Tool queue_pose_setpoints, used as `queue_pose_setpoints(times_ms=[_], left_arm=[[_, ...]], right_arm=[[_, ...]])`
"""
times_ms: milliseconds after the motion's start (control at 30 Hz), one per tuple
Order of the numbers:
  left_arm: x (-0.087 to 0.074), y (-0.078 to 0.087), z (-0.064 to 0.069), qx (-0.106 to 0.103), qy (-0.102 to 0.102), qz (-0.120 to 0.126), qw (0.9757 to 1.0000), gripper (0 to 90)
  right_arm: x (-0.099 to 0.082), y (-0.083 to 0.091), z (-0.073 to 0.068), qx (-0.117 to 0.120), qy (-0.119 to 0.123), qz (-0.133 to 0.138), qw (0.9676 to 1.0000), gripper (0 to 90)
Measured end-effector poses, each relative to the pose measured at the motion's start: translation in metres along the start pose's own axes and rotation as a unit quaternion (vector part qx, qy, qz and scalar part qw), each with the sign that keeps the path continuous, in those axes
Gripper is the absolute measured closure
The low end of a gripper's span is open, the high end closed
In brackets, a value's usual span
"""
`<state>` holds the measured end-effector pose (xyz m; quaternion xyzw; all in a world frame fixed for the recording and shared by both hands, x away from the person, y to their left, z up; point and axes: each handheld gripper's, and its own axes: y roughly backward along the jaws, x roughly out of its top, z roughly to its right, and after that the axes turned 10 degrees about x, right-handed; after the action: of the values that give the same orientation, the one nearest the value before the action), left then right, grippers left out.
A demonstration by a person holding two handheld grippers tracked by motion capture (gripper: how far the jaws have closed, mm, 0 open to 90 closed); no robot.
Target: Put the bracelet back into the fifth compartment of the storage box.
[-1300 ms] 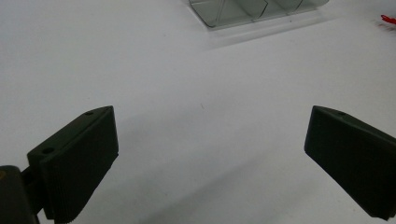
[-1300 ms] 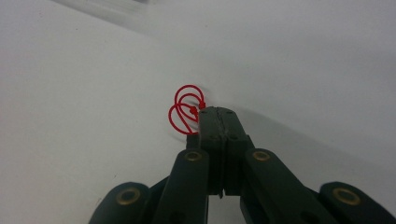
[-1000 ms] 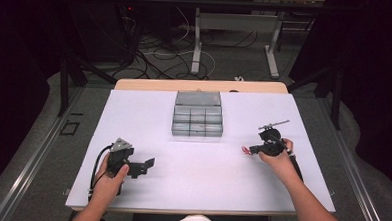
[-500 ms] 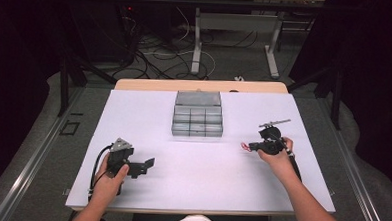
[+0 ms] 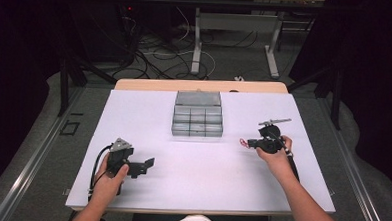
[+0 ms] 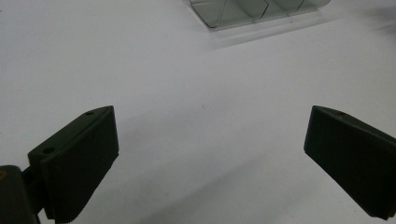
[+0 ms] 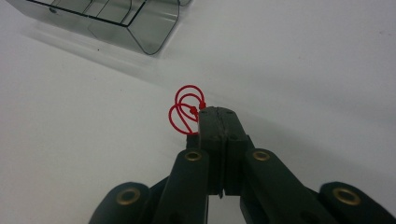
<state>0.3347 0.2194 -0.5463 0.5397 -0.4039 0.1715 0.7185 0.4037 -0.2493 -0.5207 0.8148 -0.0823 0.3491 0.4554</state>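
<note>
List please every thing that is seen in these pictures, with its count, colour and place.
white table: one, white, centre.
compartment box: one, clear grey, far middle of the table.
red loops: one small bundle, red, pinched at the right gripper's tips.
cables: several, black and white, on the floor beyond the table.
left gripper: one, black, near left, jaws wide apart.
right gripper: one, black, right side, jaws closed.

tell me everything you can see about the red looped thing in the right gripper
The red loop is a thin cord or wire, glossy, coiled into overlapping rings with a small bead or knot where they meet. The right gripper is shut on one edge of it, and the rings stick out past the jaw tips, close above the white table. It sits short of the clear compartment box, not touching it.
</note>
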Motion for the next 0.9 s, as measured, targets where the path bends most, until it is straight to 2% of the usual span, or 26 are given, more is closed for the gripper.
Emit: queue_pose_setpoints(times_ms=[267,533,900], left_arm=[[0.000,0.000,0.000,0.000,0.000,0.001,1.0000,3.1],[0.000,0.000,-0.001,0.001,-0.001,0.000,1.0000,3.1],[0.000,0.000,-0.001,0.000,0.000,0.000,1.0000,3.2]], right_arm=[[0.003,-0.001,-0.003,0.002,0.001,0.018,0.9998,90.0],[0.010,-0.003,-0.010,0.014,-0.003,0.036,0.9992,90.0],[0.018,-0.007,-0.016,0.028,-0.018,0.059,0.9977,90.0]])
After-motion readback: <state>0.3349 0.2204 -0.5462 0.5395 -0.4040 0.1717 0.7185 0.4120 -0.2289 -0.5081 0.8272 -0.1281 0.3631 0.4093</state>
